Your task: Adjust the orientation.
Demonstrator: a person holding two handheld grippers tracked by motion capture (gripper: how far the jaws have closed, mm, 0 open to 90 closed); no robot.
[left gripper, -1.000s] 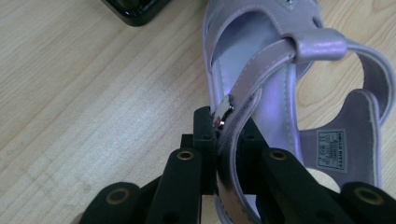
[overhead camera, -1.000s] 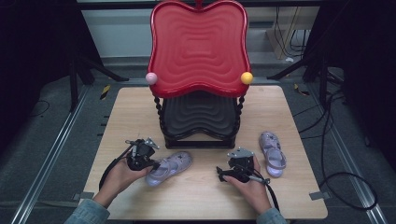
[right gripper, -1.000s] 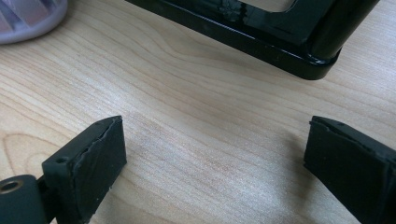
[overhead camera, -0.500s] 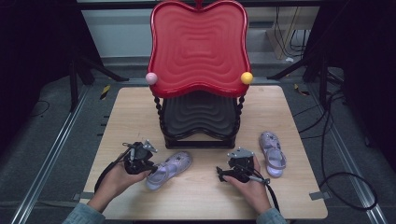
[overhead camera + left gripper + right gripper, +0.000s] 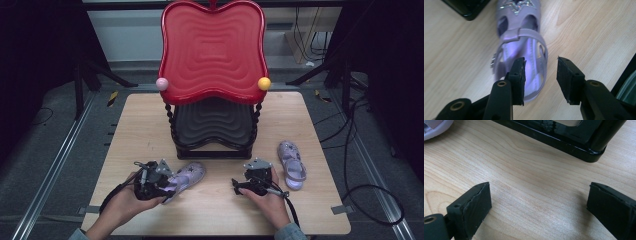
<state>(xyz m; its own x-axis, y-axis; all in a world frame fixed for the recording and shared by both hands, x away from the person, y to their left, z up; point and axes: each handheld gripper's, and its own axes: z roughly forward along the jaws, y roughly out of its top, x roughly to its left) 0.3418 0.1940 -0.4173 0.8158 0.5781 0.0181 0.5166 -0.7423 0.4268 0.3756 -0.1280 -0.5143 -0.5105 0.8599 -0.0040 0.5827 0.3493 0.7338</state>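
A lilac sandal [image 5: 191,174] [image 5: 521,37] lies on the wooden table [image 5: 140,130] in front of the rack. My left gripper [image 5: 169,187] [image 5: 541,62] hovers just over its heel end. Its jaws have just been opening and now stand apart, their pads off the heel strap. A second lilac sandal [image 5: 291,164] lies to the right. My right gripper [image 5: 239,186] [image 5: 539,192] stands open over bare wood, between the two sandals, with nothing between its fingers. A corner of the first sandal [image 5: 434,127] shows at its upper left.
A two-tier rack stands mid-table: a red wavy tray [image 5: 212,50] on top, a black shelf [image 5: 212,125] below, its black base [image 5: 564,140] [image 5: 466,7] close ahead of both grippers. Pink [image 5: 162,84] and yellow [image 5: 264,83] balls sit at the tray's corners. Cables lie on the floor around.
My left gripper has let go of the sandal's heel and drawn back toward the person, jaws opening. The sandal stays where it lay. The right gripper has not moved.
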